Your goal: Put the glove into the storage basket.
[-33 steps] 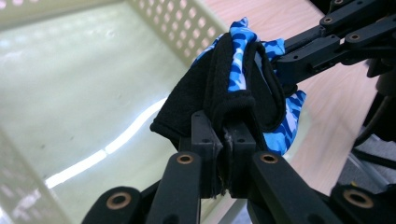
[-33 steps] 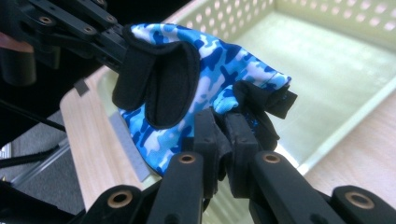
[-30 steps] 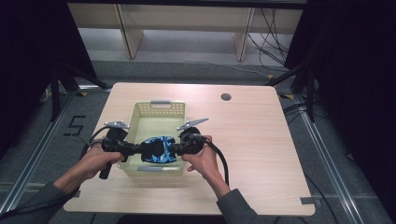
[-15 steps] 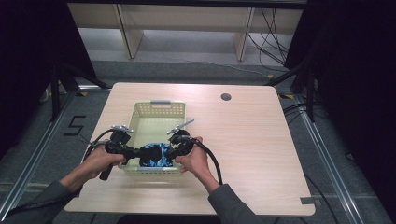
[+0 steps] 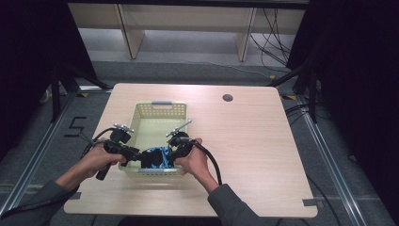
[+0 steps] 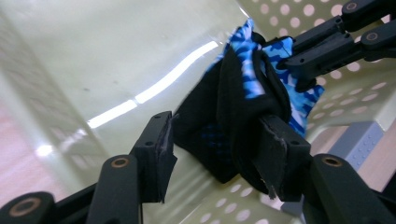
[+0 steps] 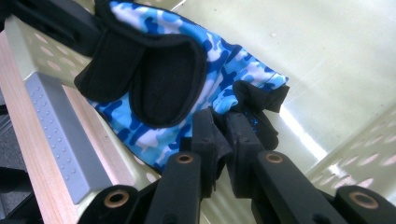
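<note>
Blue-and-white camouflage fabric glove with black trim (image 5: 157,156) hangs inside the pale green perforated plastic basket (image 5: 160,115), at the basket's near end, held between the two grippers. In the high view the basket sits on the light wooden table (image 5: 254,150), left of the table's middle, with a grey handle on its far wall.

The left gripper (image 6: 215,156) reaches into the basket from the near left. In the left gripper view its jaws stand apart; the right-hand pad (image 6: 273,156) presses against the black part of the glove, while the left-hand pad has a small gap between it and the cloth. The right gripper (image 7: 222,135) comes in from the near right, and in the right gripper view its jaws are pinched tight on a black edge of the glove, with the patterned body of the glove (image 7: 187,70) spreading up and away from them. The glove's black strap flap lies folded over the patterned cloth. A person's hands hold both grippers at the basket's near rim, forearms entering from the near edge of the table.
</note>
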Demonstrator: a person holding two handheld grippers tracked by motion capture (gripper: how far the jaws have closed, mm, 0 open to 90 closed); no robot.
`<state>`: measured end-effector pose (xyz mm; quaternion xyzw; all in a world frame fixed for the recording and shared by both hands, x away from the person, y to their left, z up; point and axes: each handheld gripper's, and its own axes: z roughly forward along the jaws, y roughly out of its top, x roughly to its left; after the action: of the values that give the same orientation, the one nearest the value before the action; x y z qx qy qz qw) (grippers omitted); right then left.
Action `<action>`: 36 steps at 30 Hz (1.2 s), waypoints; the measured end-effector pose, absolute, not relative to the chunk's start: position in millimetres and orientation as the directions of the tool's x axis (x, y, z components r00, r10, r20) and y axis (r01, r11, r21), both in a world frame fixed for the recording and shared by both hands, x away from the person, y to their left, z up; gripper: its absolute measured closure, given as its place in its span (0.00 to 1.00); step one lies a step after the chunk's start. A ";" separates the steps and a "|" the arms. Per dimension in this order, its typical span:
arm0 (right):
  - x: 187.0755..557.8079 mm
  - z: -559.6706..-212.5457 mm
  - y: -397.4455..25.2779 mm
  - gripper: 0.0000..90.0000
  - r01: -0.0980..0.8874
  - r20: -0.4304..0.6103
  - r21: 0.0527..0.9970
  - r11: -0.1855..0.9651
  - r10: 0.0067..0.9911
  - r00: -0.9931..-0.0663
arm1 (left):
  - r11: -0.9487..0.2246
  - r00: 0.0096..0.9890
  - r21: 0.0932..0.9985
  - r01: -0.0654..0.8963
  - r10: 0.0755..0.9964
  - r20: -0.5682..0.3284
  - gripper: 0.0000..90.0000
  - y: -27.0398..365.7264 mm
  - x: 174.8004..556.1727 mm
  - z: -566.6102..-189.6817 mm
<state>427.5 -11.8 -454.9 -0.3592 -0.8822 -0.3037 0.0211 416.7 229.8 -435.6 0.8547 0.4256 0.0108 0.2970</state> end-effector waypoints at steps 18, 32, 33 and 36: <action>427.5 -438.7 -16.2 0.54 0.640 0.281 0.621 0.451 0.635 -0.720 | -0.438 0.622 0.542 0.717 0.753 -0.214 0.38 225.8 407.1 -417.9; 418.5 -414.8 -49.9 0.39 0.586 0.302 0.712 0.387 0.585 -0.753 | -0.379 0.639 0.631 0.677 0.728 -0.248 0.28 210.8 388.0 -416.0; 417.2 -415.4 -52.9 0.39 0.595 0.312 0.709 0.379 0.588 -0.746 | -0.382 0.643 0.635 0.672 0.726 -0.244 0.27 209.6 387.4 -416.8; 414.7 -416.1 -59.8 0.39 0.598 0.317 0.707 0.378 0.586 -0.746 | -0.380 0.648 0.646 0.662 0.723 -0.240 0.26 205.2 383.2 -417.0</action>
<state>414.7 -59.8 -416.1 -0.3565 -0.8299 -0.4290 0.0068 383.2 205.2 -417.0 0.8295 0.4174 0.0409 0.3688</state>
